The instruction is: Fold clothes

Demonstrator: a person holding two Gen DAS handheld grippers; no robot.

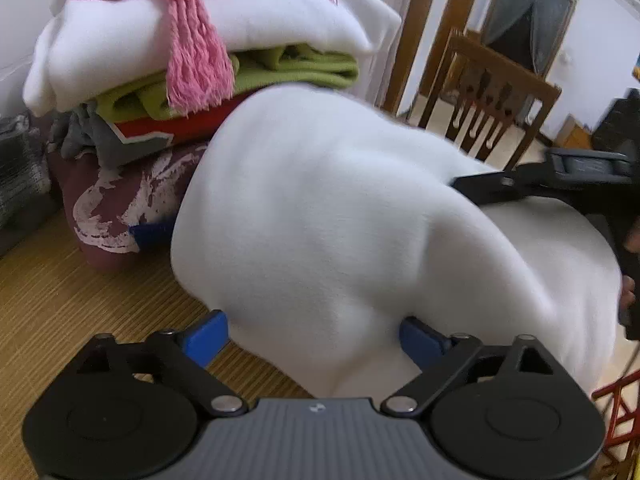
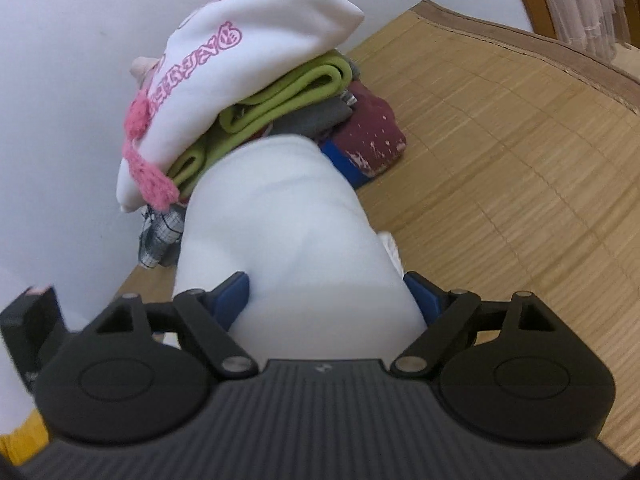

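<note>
A thick folded white garment fills the middle of the left wrist view, just in front of a stack of folded clothes. My left gripper has its blue pads set wide against both sides of the bundle. In the right wrist view the same white garment sits between the blue pads of my right gripper, which press on its sides. One black finger of the right gripper lies across the garment's far side. A corner of the left gripper shows at lower left.
The stack holds a white sweatshirt with pink lettering, a pink knitted scarf, a green garment, grey and maroon pieces. It stands on a bamboo mat against a white wall. A wooden chair stands behind.
</note>
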